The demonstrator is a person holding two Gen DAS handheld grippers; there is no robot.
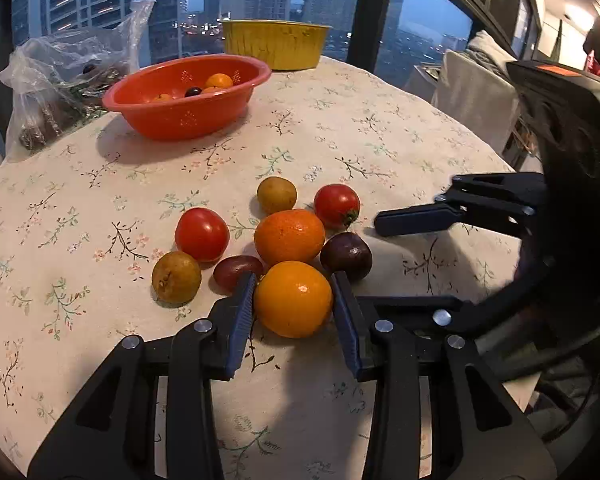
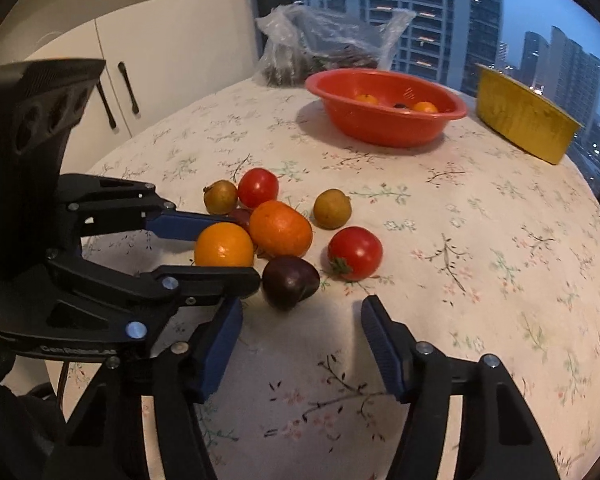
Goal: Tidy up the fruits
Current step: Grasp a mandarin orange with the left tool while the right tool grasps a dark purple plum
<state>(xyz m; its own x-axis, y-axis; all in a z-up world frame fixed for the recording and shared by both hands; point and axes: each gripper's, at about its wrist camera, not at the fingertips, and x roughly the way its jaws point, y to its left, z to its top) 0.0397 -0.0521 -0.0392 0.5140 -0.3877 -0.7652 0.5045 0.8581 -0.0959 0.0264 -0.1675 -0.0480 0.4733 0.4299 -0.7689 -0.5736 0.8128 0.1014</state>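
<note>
The left gripper point(image 1: 293, 284) has its blue ribbed pads either side of the near orange point(image 1: 293, 299), close against its flanks; whether they are pressing it I cannot tell. The right gripper point(image 2: 302, 312) hangs wide apart over bare cloth, with nothing between its fingers, just near of the plum point(image 2: 290, 281).

The fruit sits in a tight cluster near the middle of the table point(image 1: 80, 208). A second, deeper-coloured orange point(image 1: 289, 236) touches the far side of the first. A small purple grape point(image 1: 236, 271) lies against the left pad. Two glossy tomatoes point(image 1: 202, 234) point(image 1: 337, 205) flank the cluster left and right, and two dull, brownish-yellow round fruits point(image 1: 176, 277) point(image 1: 276, 195) sit at the near-left and far edges.

The table is round, covered in a cream cloth printed with small flower sprigs. Open cloth lies between the cluster and the red basket point(image 1: 188, 96) at the far left, and more on the right side toward the table's curved edge. The basket is an oval plastic colander with perforated walls, holding a few small orange fruits and one dark one. Beyond it stands a yellow tub point(image 1: 274, 44) with ridged sides, at the far edge by the window. A crumpled clear plastic bag point(image 1: 60, 76) lies just left of the basket.
</note>
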